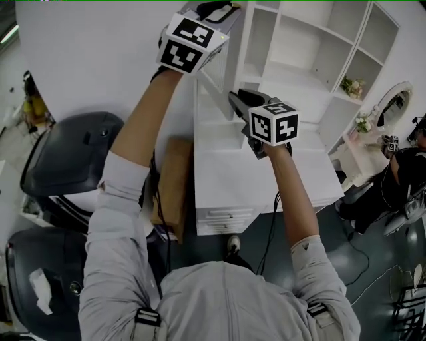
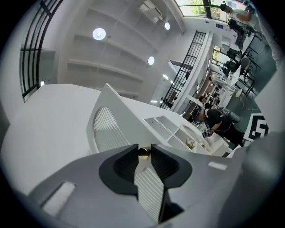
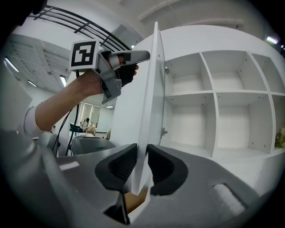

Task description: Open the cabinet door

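Observation:
The tall white cabinet (image 1: 313, 60) stands with its door (image 1: 234, 60) swung out, and the bare shelves (image 3: 200, 102) show behind it. My left gripper (image 1: 226, 9) is high on the door; its jaws (image 2: 143, 155) are shut on the small brass knob (image 2: 143, 152) beside the door's ribbed panel (image 2: 109, 129). Lower down, my right gripper (image 1: 235, 101) is shut on the door's free edge (image 3: 149, 80), which runs up between its pads (image 3: 141, 162). From the right gripper view I also see the left gripper (image 3: 133, 55) on the door's outer face.
A white drawer unit (image 1: 226, 200) stands below the cabinet, with a brown box (image 1: 174, 190) against its left side. Black chairs (image 1: 66, 160) fill the left. At right are a vanity with a round mirror (image 1: 393, 106), flowers (image 1: 353, 86) and a seated person (image 1: 406, 170).

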`<action>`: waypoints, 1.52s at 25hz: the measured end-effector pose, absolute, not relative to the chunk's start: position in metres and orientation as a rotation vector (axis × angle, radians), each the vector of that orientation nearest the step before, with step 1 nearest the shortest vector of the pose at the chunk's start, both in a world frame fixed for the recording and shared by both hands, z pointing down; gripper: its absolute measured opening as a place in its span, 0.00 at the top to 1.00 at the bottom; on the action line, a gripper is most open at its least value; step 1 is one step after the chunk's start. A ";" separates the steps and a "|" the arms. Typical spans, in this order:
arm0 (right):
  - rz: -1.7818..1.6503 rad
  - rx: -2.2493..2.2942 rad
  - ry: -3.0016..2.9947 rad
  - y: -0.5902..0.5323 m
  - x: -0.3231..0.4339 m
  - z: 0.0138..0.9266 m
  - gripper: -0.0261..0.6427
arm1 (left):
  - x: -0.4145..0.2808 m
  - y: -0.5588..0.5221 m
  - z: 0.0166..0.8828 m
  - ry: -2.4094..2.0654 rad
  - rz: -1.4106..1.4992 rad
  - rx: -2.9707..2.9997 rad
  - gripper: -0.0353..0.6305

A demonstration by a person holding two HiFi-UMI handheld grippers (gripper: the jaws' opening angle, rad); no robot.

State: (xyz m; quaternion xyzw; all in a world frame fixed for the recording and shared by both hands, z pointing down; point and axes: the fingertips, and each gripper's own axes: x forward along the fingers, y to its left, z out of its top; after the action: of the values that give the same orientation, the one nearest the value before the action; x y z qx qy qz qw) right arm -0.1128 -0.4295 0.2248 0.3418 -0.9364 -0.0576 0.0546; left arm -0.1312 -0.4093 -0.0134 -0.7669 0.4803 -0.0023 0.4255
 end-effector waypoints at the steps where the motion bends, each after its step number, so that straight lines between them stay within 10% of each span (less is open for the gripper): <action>1: -0.183 1.037 -2.833 -0.426 -0.121 0.225 0.84 | -0.139 -0.406 -0.013 1.211 -0.008 -1.920 0.79; 24: -0.200 1.123 -2.854 -0.366 -0.116 0.214 0.88 | -0.206 -0.356 0.021 1.344 0.180 -2.022 0.92; 38: -0.172 1.327 -2.814 -0.314 0.066 0.256 0.91 | -0.065 -0.303 0.144 1.176 0.243 -2.325 0.92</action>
State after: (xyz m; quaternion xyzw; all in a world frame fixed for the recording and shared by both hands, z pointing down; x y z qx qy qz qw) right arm 0.0659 -0.3141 0.2561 0.4258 -0.9030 -0.0552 0.0127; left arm -0.0646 -0.3032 0.1437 -0.8581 0.4340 0.0896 0.2593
